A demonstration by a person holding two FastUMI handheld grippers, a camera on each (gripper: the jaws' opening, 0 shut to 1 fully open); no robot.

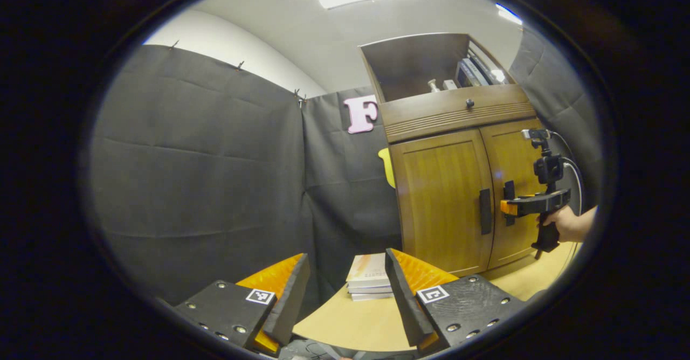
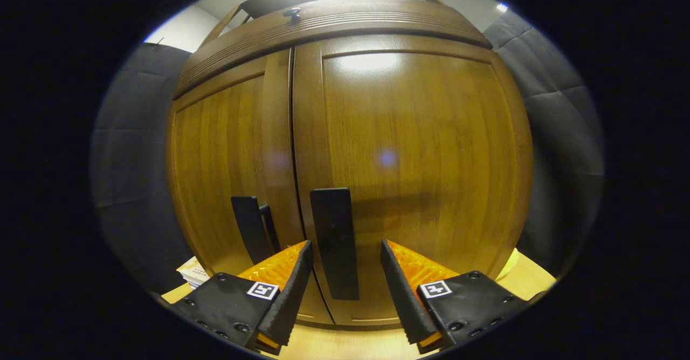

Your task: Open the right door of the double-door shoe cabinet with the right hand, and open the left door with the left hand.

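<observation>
The wooden shoe cabinet (image 1: 458, 187) stands on a light table, both doors closed. In the left gripper view my left gripper (image 1: 345, 263) is open, well back from the cabinet and off to its left. The left door's dark handle (image 1: 485, 212) is far ahead. My right gripper (image 1: 509, 207), held by a hand (image 1: 571, 224), sits at the right door's handle (image 1: 509, 190). In the right gripper view my right gripper (image 2: 345, 249) is open, its fingers on either side of the right door's black handle (image 2: 334, 241) without pressing it. The left door's handle (image 2: 249, 228) is beside it.
A stack of books (image 1: 369, 276) lies on the table (image 1: 366, 322) left of the cabinet. Above the doors are a drawer with a small knob (image 1: 470, 102) and an open shelf (image 1: 431, 69) holding books and small items. Black cloth walls surround the booth.
</observation>
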